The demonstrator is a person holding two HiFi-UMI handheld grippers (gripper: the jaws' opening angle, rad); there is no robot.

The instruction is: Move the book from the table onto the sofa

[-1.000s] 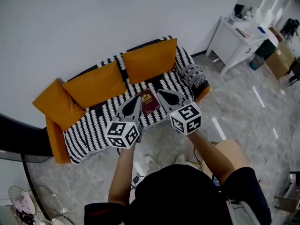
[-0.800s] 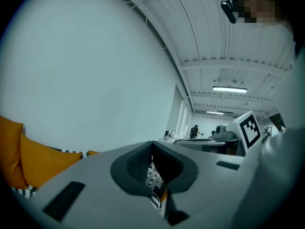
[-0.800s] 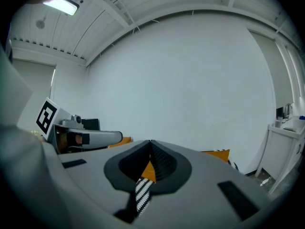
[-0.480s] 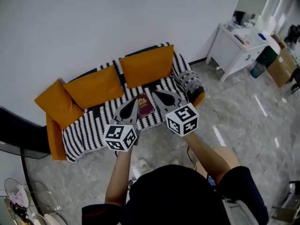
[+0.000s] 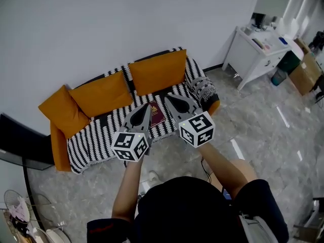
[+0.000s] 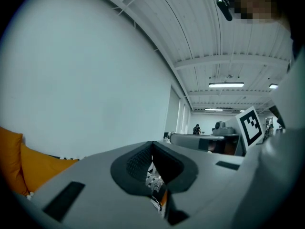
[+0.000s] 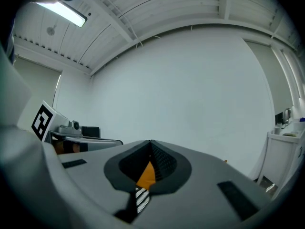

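A dark red book [image 5: 157, 114] lies flat on the seat of the black-and-white striped sofa [image 5: 96, 138], in front of the orange cushions [image 5: 155, 71]. In the head view both grippers hover level above the sofa's front edge, one on each side of the book and clear of it. My left gripper [image 5: 146, 107] is shut with nothing in it, its jaws meeting at the tip [image 6: 151, 144]. My right gripper [image 5: 168, 98] is also shut and holds nothing [image 7: 150, 143]. Through each gripper's closed jaws only slivers of sofa stripes and orange cushion show.
A patterned pillow [image 5: 204, 89] rests on the sofa's right end. A white desk [image 5: 255, 47], a teal bin [image 5: 278, 76] and a cardboard box [image 5: 305, 67] stand at the far right. A dark panel [image 5: 20, 142] and a fan [image 5: 17, 209] are at the left. The floor is grey marble.
Both grippers have drawn slightly back and up from the sofa and stay shut. The book lies where it was on the seat.
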